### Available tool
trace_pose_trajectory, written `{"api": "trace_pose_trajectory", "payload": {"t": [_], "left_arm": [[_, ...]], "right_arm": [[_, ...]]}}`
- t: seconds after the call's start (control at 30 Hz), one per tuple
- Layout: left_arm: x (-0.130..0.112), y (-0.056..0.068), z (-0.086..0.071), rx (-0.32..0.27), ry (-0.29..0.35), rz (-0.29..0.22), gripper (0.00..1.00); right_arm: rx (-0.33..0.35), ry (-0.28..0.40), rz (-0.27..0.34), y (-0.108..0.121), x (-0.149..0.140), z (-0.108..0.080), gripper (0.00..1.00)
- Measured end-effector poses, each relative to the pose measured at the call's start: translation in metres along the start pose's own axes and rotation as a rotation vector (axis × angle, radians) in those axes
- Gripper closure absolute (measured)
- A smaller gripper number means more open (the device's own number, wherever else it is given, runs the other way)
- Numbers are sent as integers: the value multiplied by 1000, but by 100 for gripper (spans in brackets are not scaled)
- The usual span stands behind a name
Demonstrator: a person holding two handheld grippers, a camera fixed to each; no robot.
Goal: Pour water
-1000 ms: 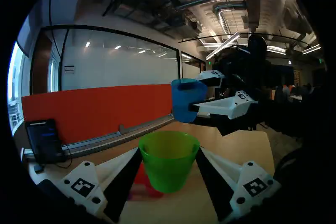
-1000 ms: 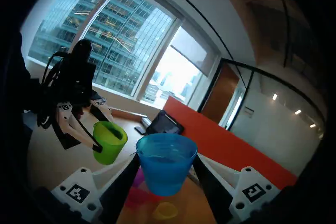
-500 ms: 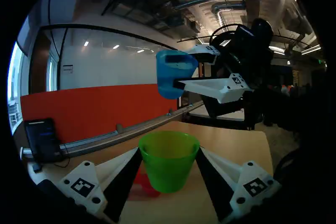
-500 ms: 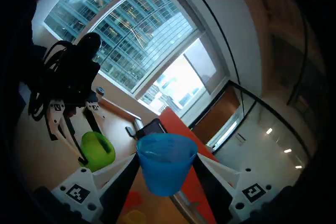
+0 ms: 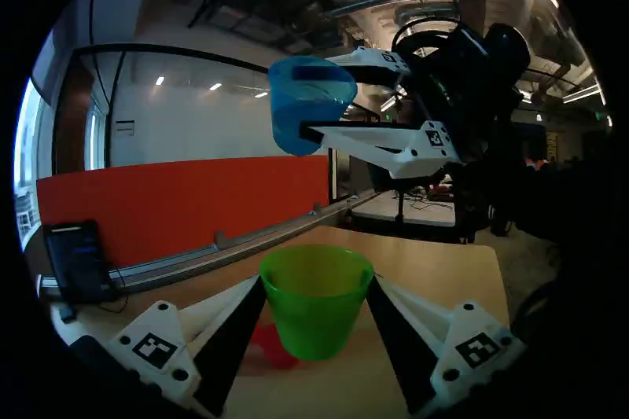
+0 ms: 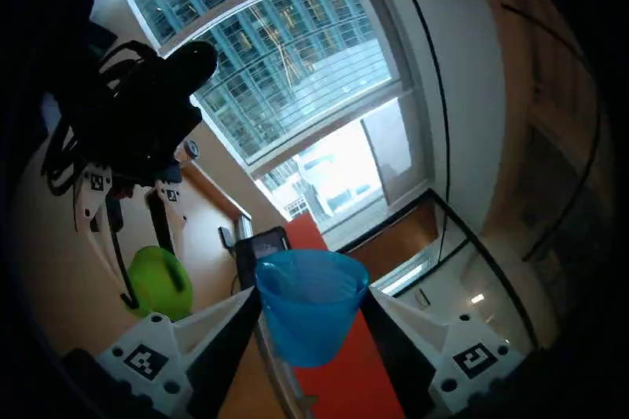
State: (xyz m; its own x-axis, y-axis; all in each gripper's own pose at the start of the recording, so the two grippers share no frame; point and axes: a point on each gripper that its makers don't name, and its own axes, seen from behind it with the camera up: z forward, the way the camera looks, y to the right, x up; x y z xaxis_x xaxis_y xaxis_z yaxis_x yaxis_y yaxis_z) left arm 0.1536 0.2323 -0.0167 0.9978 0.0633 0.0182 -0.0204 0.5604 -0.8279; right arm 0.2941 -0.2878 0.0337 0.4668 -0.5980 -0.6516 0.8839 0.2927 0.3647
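**Blue cup tipped high, green cup waiting underneath**

The right claw [image 6: 310, 299] is clamped on the blue cup [image 6: 309, 313], with a finger pressed to each side of its wall below the rim. In the left gripper view this cup hangs high and leans off upright. A darker band low inside it looks like the water [image 5: 287, 120], and no stream shows at the lip. The left claw [image 5: 314, 287] is closed on the green cup [image 5: 316, 317], which stands upright with its mouth open to the ceiling. I cannot tell whether it rests on the desk [image 5: 440, 262] or is held just above it. A red cup [image 5: 271, 343] sits on the desk just behind the green one. A dark device [image 5: 77, 262] leans near the orange wall panel [image 5: 181, 199] at the desk's far side.

As I read it, the tilt has begun and the pour itself has not.

The main risk is the gap. The blue cup is well above the green one and, judging by the right gripper view, also off to one side of it. If it tips further from there, the water will probably fall past the rim or hit it hard and splash onto the desk, toward the red cup and possibly the device. Bringing the lip down close over the green mouth first would reduce that.

The second risk is the hold. Both cups taper and are gripped only by their smooth walls, so a quick roll of the wrist could let the blue cup swivel or slide between the fingers. A heavy stream could also nudge the green cup askew.
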Motion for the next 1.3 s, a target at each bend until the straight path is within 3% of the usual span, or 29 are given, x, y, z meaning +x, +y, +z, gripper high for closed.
{"api": "trace_pose_trajectory", "payload": {"t": [0.33, 1.3], "left_arm": [[3, 3, 0, -8, 5, 2, 13], [4, 8, 2, -20, -2, 13, 13]], "right_arm": [[-21, -2, -137, 16, 7, 8, 10], [-89, -10, -345, 48, 16, 9, 10]]}}
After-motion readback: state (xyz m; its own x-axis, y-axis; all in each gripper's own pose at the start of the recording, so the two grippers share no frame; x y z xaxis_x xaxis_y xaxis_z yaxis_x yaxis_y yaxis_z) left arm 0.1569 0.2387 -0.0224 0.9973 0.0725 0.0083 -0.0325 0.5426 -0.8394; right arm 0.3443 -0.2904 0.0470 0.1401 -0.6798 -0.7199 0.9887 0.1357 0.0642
